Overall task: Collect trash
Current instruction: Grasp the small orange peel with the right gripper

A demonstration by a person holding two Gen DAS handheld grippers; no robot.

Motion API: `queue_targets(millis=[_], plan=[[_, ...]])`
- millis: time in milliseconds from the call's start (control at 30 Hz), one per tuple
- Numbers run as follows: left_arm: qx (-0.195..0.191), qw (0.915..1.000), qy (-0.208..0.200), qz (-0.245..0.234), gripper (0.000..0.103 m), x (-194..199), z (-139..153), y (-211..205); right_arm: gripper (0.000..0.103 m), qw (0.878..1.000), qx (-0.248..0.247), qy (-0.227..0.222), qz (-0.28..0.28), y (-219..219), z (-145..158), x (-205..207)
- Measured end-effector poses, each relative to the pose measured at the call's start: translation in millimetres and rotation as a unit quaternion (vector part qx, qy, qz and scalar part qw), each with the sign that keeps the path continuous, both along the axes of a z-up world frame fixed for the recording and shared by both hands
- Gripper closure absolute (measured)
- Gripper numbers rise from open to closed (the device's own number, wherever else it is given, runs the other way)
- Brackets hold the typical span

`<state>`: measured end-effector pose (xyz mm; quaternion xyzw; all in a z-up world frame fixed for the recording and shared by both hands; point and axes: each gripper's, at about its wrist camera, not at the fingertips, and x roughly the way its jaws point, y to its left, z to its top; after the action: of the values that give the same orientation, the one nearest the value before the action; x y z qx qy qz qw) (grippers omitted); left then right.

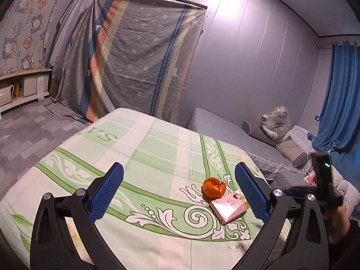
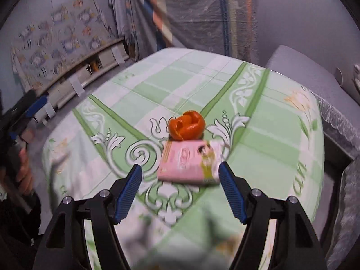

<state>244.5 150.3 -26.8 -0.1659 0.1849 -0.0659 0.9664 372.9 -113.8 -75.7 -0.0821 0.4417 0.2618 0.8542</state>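
Jaws wide on both grippers, right gripper (image 2: 180,180) flanking pink carton (image 2: 189,162)

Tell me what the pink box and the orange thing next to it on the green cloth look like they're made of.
Pink box: probably thin printed cardboard, smooth and slightly glossy; it has flat faces, crisp edges and a printed picture. Orange thing: looks like citrus peel, curled and hollow with a dimpled, waxy sheen; the right wrist view is blurred, so this is not certain.
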Motion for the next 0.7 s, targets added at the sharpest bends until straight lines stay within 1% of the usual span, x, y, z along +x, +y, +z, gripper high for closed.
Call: queue_targets(millis=[67,167,267,300,333,367,467,533,567,600,667,700], plan=[[-0.010,0.9999,0.008,-0.010,0.008,4.5,-5.1,0.0,0.036,0.999,-0.032,0.007,-0.001,21.8,-10.4,23.7],[-0.007,0.9995,0.025,-0.019,0.008,13.5,-13.3,-1.7,0.036,0.996,-0.083,0.015,0.004,47.1,-24.5,49.0],[0.000,0.9990,0.039,-0.023,0.008,17.4,-20.4,-2.0,0.036,0.993,-0.107,0.046,0.002,60.2,-44.8,72.3],[0.000,0.9989,0.041,-0.025,0.008,18.4,-22.4,-1.5,0.035,0.992,-0.115,0.051,0.002,64.1,-49.4,77.3],[0.000,0.9987,0.043,-0.025,0.008,19.5,-24.1,-0.7,0.031,0.990,-0.128,0.054,-0.001,67.8,-55.1,83.3],[0.000,0.9987,0.044,-0.025,0.008,20.2,-25.6,-1.0,0.031,0.989,-0.132,0.060,-0.004,68.1,-58.9,86.8],[-0.002,0.9986,0.046,-0.026,0.008,21.6,-28.3,-0.4,0.031,0.989,-0.121,0.084,-0.018,68.0,-66.2,98.4],[0.002,0.9984,0.049,-0.027,0.008,23.4,-30.2,-1.7,0.032,0.988,-0.121,0.092,-0.023,67.4,-70.1,103.3],[0.004,0.9984,0.050,-0.027,0.008,23.9,-30.1,-2.8,0.037,0.988,-0.121,0.095,-0.025,67.8,-72.0,104.2],[0.006,0.9982,0.052,-0.028,0.008,25.0,-30.7,-4.1,0.048,0.988,-0.116,0.098,-0.028,67.5,-72.7,105.2],[0.010,0.9979,0.057,-0.030,0.008,27.1,-32.8,-6.0,0.057,0.989,-0.103,0.101,-0.035,65.8,-71.5,107.4],[0.011,0.9978,0.059,-0.029,0.008,27.5,-33.3,-7.0,0.063,0.990,-0.101,0.097,-0.033,66.0,-68.5,106.9]])
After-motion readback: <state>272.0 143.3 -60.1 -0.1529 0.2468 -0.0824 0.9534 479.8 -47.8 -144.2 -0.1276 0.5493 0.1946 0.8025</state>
